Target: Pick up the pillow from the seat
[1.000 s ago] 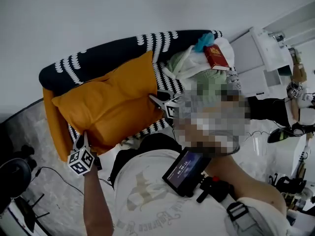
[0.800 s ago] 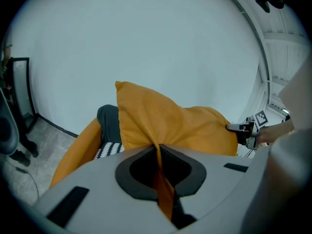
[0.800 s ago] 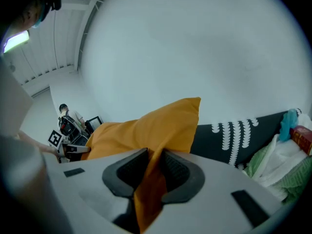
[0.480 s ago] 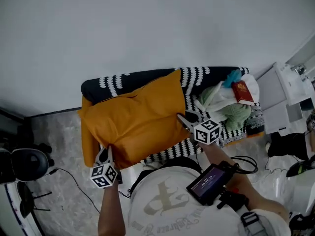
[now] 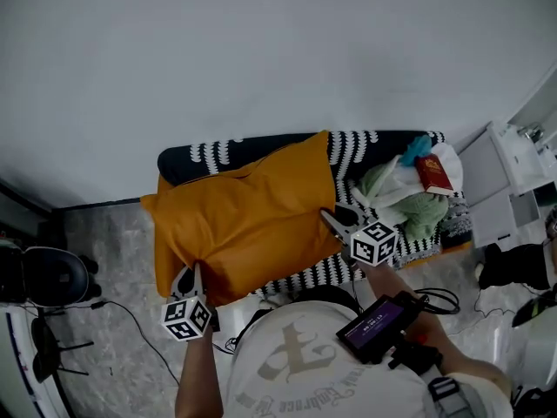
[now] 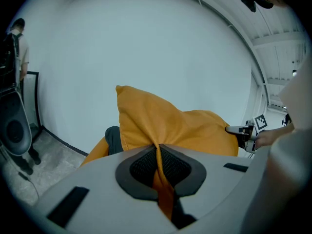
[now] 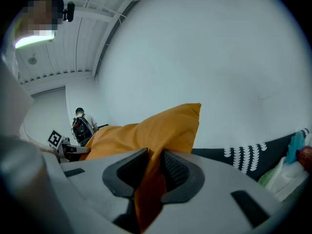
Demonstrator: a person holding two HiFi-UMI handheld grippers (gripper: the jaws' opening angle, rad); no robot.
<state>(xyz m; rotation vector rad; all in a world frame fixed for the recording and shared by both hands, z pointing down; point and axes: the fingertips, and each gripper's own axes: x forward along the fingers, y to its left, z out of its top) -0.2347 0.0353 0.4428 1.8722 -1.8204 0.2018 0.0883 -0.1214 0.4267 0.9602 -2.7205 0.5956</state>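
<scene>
While the left gripper [image 5: 188, 274] pinches a thin fold at the orange pillow's [image 5: 248, 216] near left corner and the right gripper [image 5: 332, 222] clamps a thicker fold at its right edge, the pillow spans between them, covering the left part of the black-and-white seat [image 5: 383, 143].

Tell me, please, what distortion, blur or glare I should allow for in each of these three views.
Head view: dim, even light, no hard shadows, the pillow sharp. Left gripper view: strong fisheye, black corners, the edges of the wall bowed. Right gripper view: same fisheye, a bright ceiling light at top left, a mosaic patch above it.
</scene>
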